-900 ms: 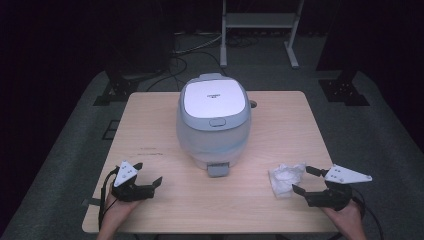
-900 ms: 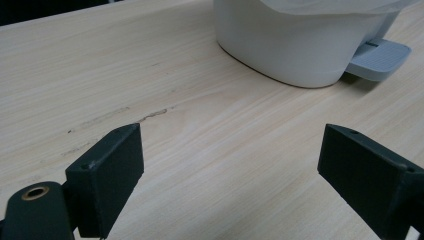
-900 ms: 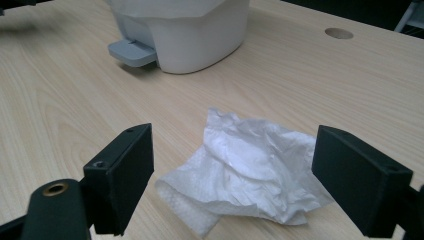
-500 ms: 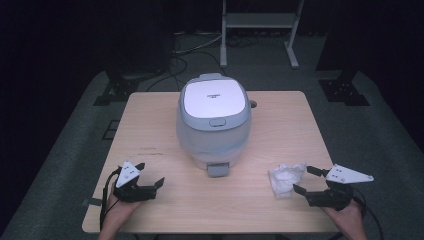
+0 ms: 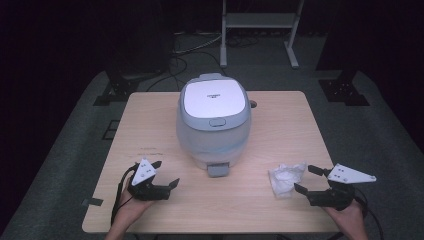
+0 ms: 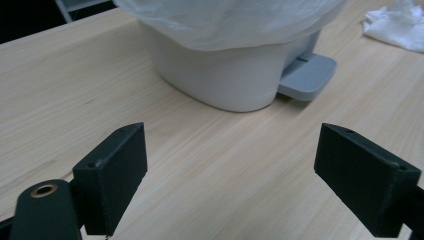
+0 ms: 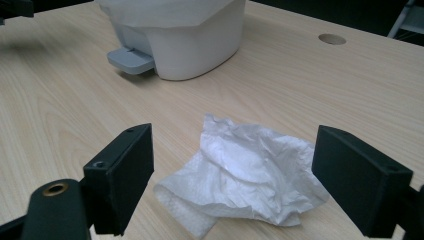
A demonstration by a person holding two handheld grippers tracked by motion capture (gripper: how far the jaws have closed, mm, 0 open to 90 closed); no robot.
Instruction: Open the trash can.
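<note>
A small white pedal bin (image 5: 213, 120) with a closed lid, a plastic liner and a grey foot pedal (image 5: 218, 170) stands in the middle of the wooden table (image 5: 280, 120). A crumpled white tissue (image 5: 285, 178) lies at the front right. My right gripper (image 5: 306, 179) rests just right of the tissue, open, and in the right gripper view the tissue (image 7: 245, 167) lies on the table ahead of and between the jaws, untouched. My left gripper (image 5: 165, 174) sits open at the front left, pointing toward the bin base (image 6: 225, 75), nothing between its jaws.
A round cable hole (image 7: 331, 38) is in the tabletop behind the bin. Beyond the table's far edge stand a metal rack (image 5: 260, 30), cables on the dark floor and black stand feet (image 5: 345, 90). A scrap of tape (image 5: 92, 202) sticks at the front left table edge.
</note>
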